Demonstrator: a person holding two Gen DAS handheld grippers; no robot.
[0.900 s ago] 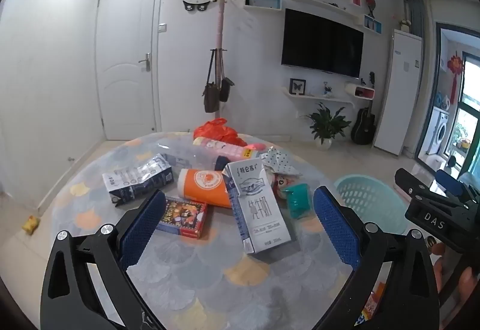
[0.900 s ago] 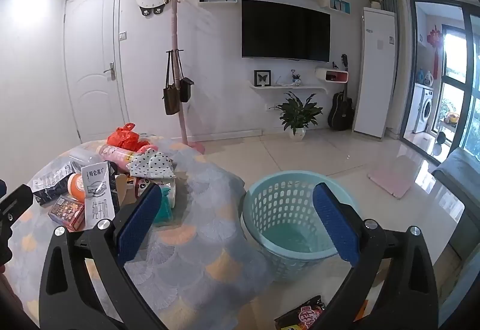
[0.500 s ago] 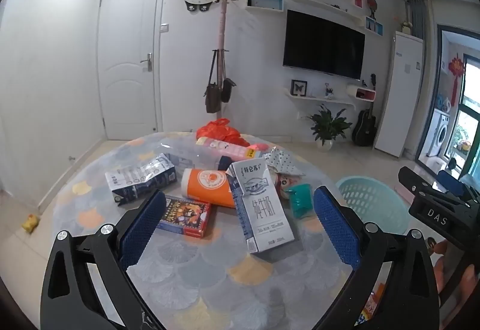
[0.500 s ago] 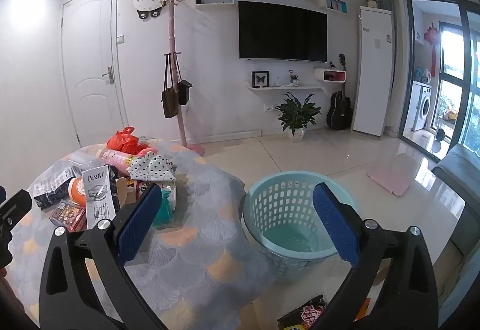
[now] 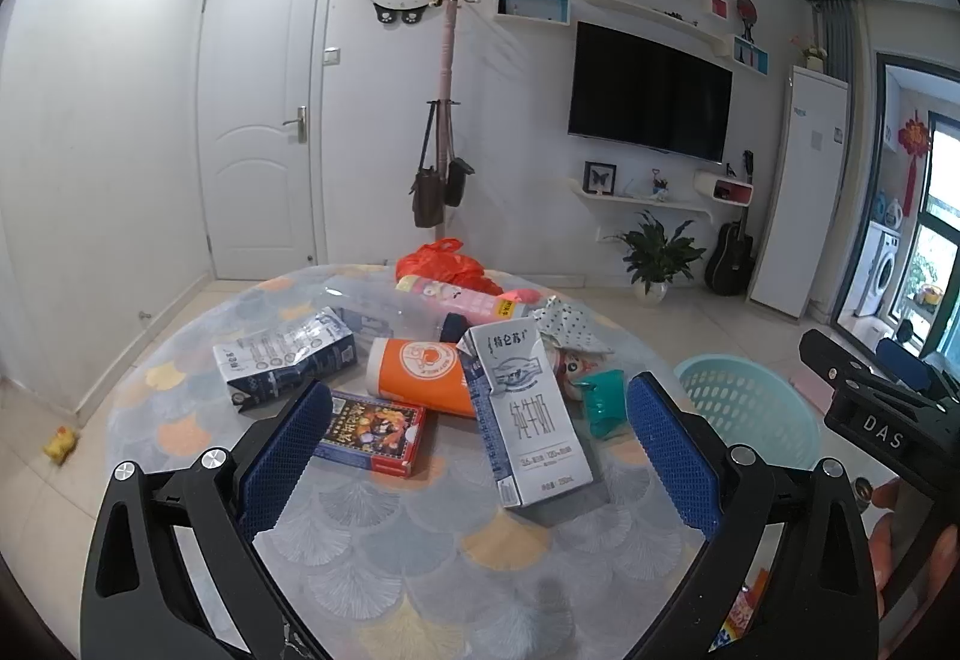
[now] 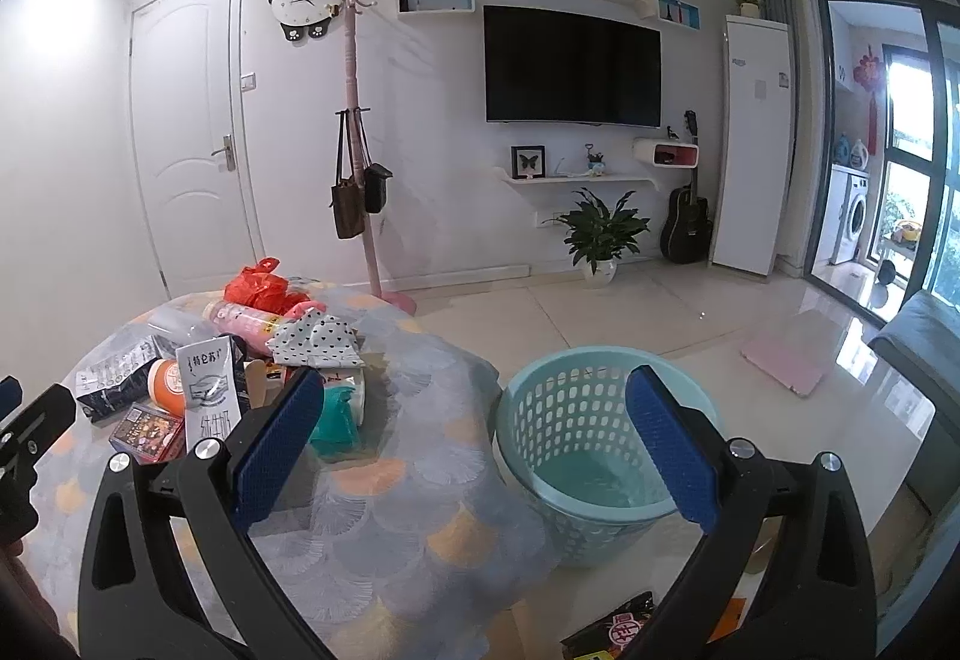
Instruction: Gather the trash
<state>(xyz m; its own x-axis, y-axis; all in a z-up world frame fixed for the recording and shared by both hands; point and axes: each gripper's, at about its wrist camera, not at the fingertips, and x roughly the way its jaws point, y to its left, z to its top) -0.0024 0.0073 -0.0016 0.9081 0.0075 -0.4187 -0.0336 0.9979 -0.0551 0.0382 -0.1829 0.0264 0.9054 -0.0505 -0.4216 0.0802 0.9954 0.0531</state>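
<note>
Trash lies on a round table [image 5: 384,558]: a white milk carton [image 5: 528,411], an orange cup [image 5: 420,375], a dark blue carton [image 5: 285,360], a small colourful box [image 5: 375,432], a teal wrapper [image 5: 603,402], a pink tube [image 5: 474,300], a dotted cloth [image 5: 567,327] and an orange bag [image 5: 444,264]. My left gripper [image 5: 477,459] is open and empty, hovering just before the milk carton. My right gripper [image 6: 468,447] is open and empty, above the table edge beside the light blue basket [image 6: 606,456]. The same pile shows in the right wrist view, with the milk carton [image 6: 207,396] at left.
The basket [image 5: 750,411] stands on the floor right of the table. A dark snack packet [image 6: 618,627] lies on the floor near it. A coat stand [image 6: 360,132], a potted plant [image 6: 600,234] and a pink mat [image 6: 783,363] are farther off.
Both grippers have drifted slightly; the views shifted a little, with the trash pile sitting a bit higher and nearer in the left wrist view. Nothing was picked up.
</note>
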